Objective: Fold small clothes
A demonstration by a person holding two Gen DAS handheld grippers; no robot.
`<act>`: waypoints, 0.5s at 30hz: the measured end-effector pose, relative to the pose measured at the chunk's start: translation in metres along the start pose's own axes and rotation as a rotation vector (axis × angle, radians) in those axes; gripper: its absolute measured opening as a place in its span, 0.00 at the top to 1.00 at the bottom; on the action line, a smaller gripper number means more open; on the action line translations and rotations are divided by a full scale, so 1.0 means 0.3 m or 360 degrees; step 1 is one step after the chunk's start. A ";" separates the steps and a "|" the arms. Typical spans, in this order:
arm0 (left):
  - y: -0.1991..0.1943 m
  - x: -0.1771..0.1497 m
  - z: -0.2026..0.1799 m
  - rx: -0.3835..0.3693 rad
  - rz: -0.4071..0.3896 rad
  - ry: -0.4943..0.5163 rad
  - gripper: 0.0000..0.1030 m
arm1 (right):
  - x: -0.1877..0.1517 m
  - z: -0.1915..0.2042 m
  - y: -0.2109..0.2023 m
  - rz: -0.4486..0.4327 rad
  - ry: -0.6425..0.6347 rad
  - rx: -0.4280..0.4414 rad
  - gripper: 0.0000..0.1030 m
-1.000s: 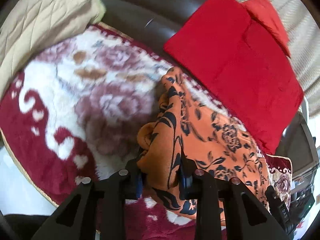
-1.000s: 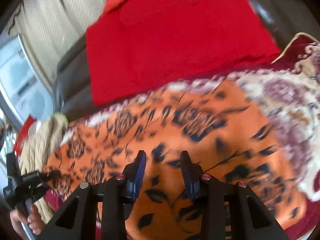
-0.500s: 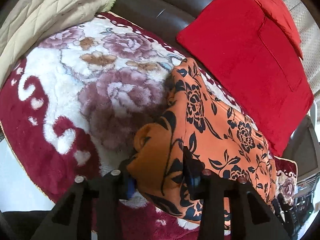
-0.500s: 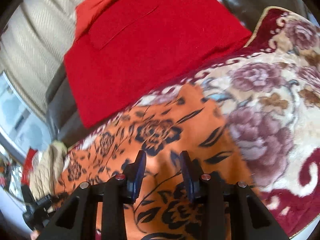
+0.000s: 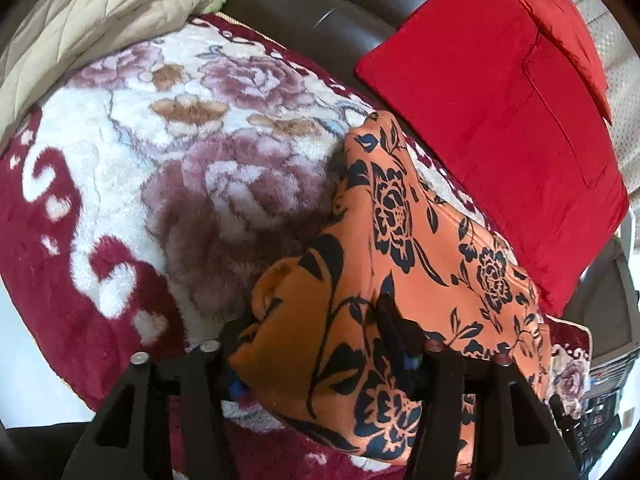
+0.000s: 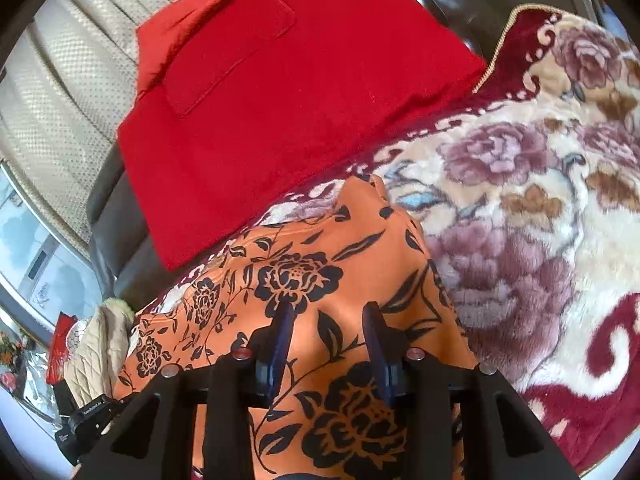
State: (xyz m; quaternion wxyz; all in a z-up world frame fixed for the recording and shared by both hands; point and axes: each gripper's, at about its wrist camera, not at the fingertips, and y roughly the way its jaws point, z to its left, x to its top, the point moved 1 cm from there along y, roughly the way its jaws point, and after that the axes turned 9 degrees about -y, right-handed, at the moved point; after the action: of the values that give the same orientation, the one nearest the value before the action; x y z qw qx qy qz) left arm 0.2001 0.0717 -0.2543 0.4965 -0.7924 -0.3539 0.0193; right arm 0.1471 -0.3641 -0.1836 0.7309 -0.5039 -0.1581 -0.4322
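An orange garment with a black flower print (image 5: 420,264) lies on a fluffy red and white floral blanket (image 5: 168,168). My left gripper (image 5: 316,340) is shut on a bunched corner of the orange garment, which is lifted and folded over itself. In the right wrist view the same garment (image 6: 320,272) spreads under my right gripper (image 6: 328,316). Its jaws stand apart just above the cloth, with nothing between them.
A red folded cloth (image 5: 500,120) lies on the dark sofa behind the blanket; it also shows in the right wrist view (image 6: 280,100). A beige quilted cushion (image 5: 80,20) sits at the far left. The other gripper's body (image 6: 84,420) shows at lower left.
My left gripper has carried the held corner further over the garment. My right gripper has swung right and tilted, so more of the blanket shows beside the garment.
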 end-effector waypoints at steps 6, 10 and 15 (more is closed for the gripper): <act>-0.012 0.002 -0.025 -0.0007 -0.0034 0.0070 0.70 | -0.022 -0.008 0.092 0.0202 0.0006 -0.0036 0.61; -0.058 -0.008 -0.094 0.0000 -0.0113 0.0208 0.73 | -0.019 -0.022 0.092 0.0208 0.0059 -0.0001 0.61; -0.158 -0.042 -0.262 -0.0052 -0.0240 0.0502 0.75 | -0.017 -0.089 0.085 0.0205 0.0226 0.0134 0.61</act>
State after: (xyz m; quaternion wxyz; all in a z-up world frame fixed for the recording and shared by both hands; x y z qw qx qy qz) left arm 0.1951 0.0158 -0.1807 0.5331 -0.7647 -0.3303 -0.1482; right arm 0.1590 -0.3819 -0.2141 0.7871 -0.4499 -0.0911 -0.4121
